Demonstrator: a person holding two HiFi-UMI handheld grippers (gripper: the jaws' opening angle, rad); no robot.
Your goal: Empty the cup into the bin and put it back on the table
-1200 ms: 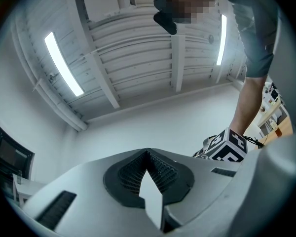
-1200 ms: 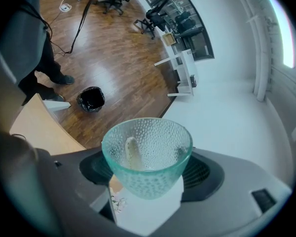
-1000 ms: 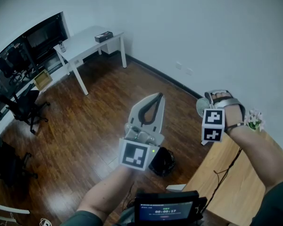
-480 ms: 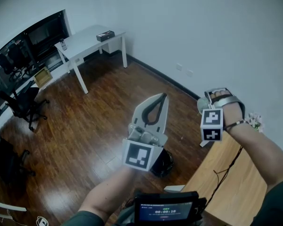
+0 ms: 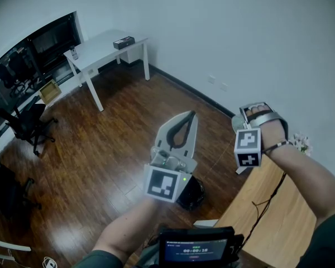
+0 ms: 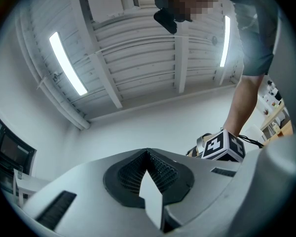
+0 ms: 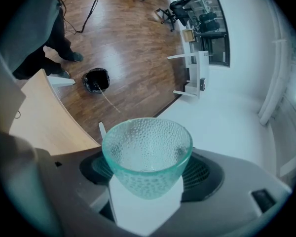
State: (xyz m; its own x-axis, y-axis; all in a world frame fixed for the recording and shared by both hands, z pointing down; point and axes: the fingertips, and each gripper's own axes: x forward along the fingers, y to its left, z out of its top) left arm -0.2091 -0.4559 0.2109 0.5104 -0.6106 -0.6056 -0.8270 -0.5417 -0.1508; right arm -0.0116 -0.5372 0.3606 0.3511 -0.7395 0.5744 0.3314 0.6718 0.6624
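Right gripper [image 7: 146, 207]: your jaws stand wide, with both pads pressed on the lower part of the glass cup [image 7: 147, 152]. The cup is dimpled and green-tinted at the rim. Its narrow base sits between the pads and its mouth faces away from the gripper.

Cup position: in the air, off the wooden table [image 7: 42, 125] and past its edge, above the dark wood floor [image 5: 128, 127]. In the head view the cup [image 5: 238, 125] shows as a pale shape just left of your right hand [image 5: 271, 132].

Bin [image 7: 96, 80]: black, standing on the floor close to the table's corner. In the right gripper view it lies up and left of the cup, well apart from it. In the head view the bin [image 5: 193, 193] sits partly behind your left gripper's marker cube [image 5: 163, 184].

Left gripper [image 5: 188, 117]: raised in front of you and tilted upward. Its view shows the ceiling lights and the two jaws pressed together, tip to tip, with nothing between them.

Surroundings: white desk [image 5: 103, 46] by the far wall, office chair [image 5: 27, 126] at left.
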